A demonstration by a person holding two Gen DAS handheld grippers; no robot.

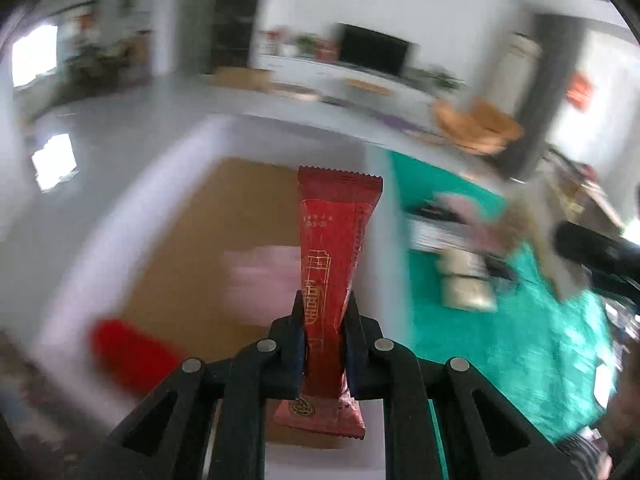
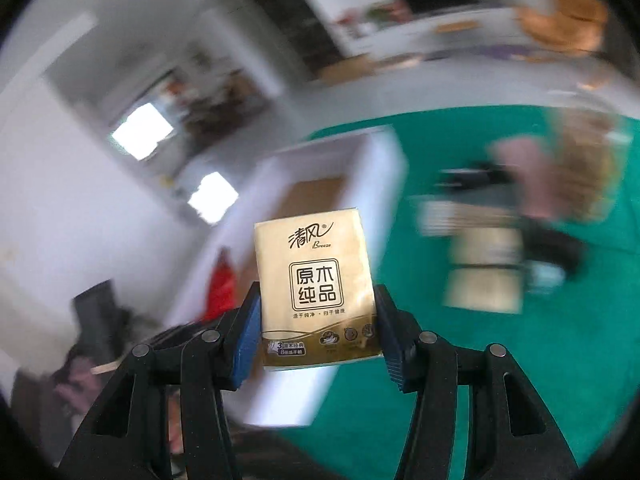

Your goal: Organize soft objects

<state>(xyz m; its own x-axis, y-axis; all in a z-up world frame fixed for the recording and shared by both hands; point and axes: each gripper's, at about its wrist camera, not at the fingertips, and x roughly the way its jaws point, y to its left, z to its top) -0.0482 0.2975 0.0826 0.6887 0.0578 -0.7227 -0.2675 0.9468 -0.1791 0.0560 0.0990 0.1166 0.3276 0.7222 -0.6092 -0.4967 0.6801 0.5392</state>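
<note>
Left wrist view. My left gripper (image 1: 326, 336): black jaws with blue pads drawn narrow and clamped on the waist of a slim dark-red foil sachet with gold printing (image 1: 334, 248). The sachet stands upright between the pads, its crimped top edge well above them and its bottom seal hanging just below. Beneath, blurred: a white open box with a brown cardboard floor (image 1: 192, 248), a bright red packet (image 1: 128, 348) near its lower left corner and a pale pink shape (image 1: 260, 276) on the floor just left of the sachet. Right of the box, a teal-green table cover (image 1: 520, 340) carries a cream-coloured pack (image 1: 468, 284) and other items too smeared to identify.

Right wrist view. My right gripper (image 2: 318, 332): jaws set at medium width, blue pads pressing both side edges of a gold plastic-wrapped pocket tissue pack with black Chinese lettering and the word "Breeze" (image 2: 316, 292). The pack is held upright, label facing the camera, clear of the cover. Behind it, the white box (image 2: 376, 168) sits at the left edge of the teal-green cover (image 2: 520, 360); a red item (image 2: 220, 288) shows at the box's left wall. Cream packs (image 2: 484, 272) lie blurred on the cover to the right
</note>
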